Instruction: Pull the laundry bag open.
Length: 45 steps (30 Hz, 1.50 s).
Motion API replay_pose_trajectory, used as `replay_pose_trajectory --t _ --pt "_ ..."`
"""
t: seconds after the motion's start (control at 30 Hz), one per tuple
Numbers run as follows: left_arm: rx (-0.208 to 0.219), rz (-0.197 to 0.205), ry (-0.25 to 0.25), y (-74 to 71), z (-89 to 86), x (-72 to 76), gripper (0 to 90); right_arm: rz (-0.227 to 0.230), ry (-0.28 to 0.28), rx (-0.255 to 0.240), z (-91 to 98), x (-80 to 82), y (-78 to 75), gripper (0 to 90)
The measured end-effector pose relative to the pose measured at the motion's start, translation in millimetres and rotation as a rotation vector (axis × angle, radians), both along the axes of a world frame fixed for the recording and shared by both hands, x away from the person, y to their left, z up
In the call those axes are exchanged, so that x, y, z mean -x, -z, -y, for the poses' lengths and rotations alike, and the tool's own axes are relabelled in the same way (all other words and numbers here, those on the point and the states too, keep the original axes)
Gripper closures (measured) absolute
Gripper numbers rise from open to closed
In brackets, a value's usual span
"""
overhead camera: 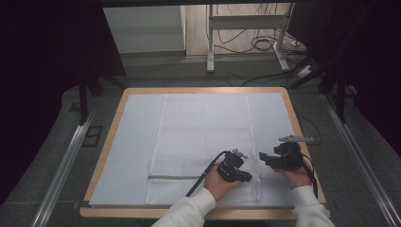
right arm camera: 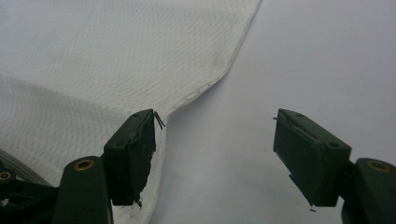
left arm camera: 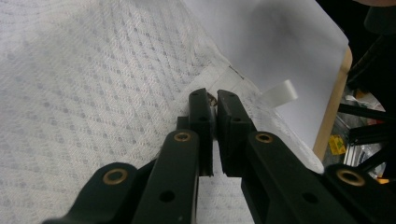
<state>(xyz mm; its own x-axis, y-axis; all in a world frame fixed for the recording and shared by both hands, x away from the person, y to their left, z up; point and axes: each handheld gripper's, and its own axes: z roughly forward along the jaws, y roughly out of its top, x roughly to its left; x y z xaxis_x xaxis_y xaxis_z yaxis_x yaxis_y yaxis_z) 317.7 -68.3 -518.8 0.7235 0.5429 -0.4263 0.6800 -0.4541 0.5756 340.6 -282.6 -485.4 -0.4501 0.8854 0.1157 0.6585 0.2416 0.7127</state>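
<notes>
1. The white mesh laundry bag [overhead camera: 203, 142] lies flat on the table [overhead camera: 109, 142], long axis running away from the person.
2. The left gripper [left arm camera: 212, 100] is clamped on its zipper pull at the near right corner.
3. The right gripper [right arm camera: 215, 135] stands wide and empty, just right of the bag's edge.

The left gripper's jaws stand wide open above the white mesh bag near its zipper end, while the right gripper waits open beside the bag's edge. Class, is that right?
Not quite. In the left gripper view, the left gripper is shut, pinching a small metal piece at the mesh bag's corner. The right gripper is indeed open beside the edge.
</notes>
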Motion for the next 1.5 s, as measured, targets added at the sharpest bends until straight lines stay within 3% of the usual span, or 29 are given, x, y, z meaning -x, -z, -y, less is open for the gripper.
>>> replay_pose_trajectory --t 0.37,0.67,1.1,1.5 --pt "0.014 -0.001 0.0 0.1 -1.4 0.1 86.8 -0.017 -0.02 -0.041 -2.1 0.9 -2.9 28.9" --pt "0.019 0.001 0.002 -1.6 -8.2 1.0 86.8 -0.043 -0.038 -0.04 -6.7 1.1 -1.3 28.9" --pt "0.078 0.027 -0.014 -22.8 -31.7 1.7 86.9 -0.044 -0.026 -0.056 -4.5 1.0 -2.9 28.9" --pt "0.106 0.033 -0.033 -31.4 -51.0 0.0 86.8 -0.049 -0.019 -0.065 -1.8 0.6 -3.1 28.9"
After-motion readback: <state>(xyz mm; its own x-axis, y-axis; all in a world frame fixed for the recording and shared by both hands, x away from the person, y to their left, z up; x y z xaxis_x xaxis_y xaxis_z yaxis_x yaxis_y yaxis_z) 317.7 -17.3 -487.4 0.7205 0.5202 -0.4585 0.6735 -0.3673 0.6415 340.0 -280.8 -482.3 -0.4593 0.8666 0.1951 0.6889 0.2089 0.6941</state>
